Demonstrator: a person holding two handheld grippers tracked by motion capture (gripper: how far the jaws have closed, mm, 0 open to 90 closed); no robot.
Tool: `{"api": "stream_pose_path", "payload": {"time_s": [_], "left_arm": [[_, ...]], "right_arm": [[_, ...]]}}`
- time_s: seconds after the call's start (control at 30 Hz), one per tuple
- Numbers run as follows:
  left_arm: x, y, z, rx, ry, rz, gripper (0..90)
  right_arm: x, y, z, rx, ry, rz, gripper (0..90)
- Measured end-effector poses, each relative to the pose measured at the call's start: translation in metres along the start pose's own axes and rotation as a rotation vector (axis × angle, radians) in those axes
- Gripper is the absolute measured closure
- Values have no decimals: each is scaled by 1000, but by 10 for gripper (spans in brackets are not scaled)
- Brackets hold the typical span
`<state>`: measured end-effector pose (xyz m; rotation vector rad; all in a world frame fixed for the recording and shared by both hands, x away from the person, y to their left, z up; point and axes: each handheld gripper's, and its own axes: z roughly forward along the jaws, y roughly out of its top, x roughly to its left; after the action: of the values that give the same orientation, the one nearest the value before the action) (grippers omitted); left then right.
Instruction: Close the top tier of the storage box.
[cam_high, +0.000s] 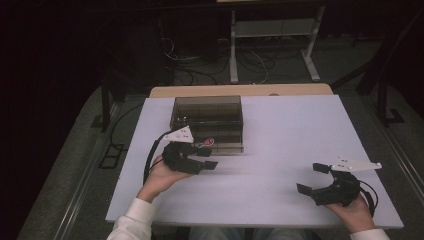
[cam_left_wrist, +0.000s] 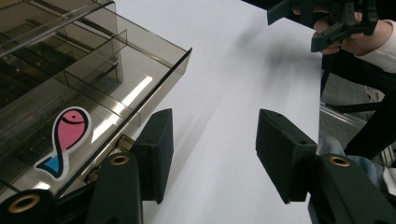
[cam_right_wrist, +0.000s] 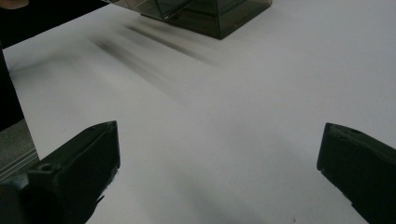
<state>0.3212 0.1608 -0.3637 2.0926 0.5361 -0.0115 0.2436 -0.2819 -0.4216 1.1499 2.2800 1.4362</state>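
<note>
White counter (cam_high: 280, 150) is carrying a smoky compartment box (cam_high: 207, 117) toward its far left edge; left claw (cam_high: 207, 159), jaws apart, is hovering just beside the box's near edge, while right claw (cam_high: 312, 178), also apart, is waiting well off.

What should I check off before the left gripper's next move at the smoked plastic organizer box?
1. Left gripper open: ok, jaws stand wide apart with nothing between them.
2. Left gripper close to the organizer box: ok, it sits at the box's front edge.
3. Fish sticker in sight: ok, it lies under the clear plastic near the front edge.
4. Whether a jaw touches the box: cannot tell.
5. Right gripper out of the way: ok, open and apart from the box, near the table's front right.
6. Box contents: cannot tell; the compartments look dark.
</note>
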Motion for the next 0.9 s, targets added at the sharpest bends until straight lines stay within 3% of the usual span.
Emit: {"api": "stream_pose_path", "payload": {"time_s": [0.2, 0.47, 0.9], "left_arm": [[-1, -7, 4, 9, 22, 19, 602], [1, -14, 13, 83, 37, 47, 763], [14, -19, 20, 126, 43, 7, 872]], "right_arm": [[0, 0, 0, 1, 1, 0, 0], [0, 0, 0, 2, 1, -1, 0], [0, 0, 0, 1, 1, -1, 0]]}}
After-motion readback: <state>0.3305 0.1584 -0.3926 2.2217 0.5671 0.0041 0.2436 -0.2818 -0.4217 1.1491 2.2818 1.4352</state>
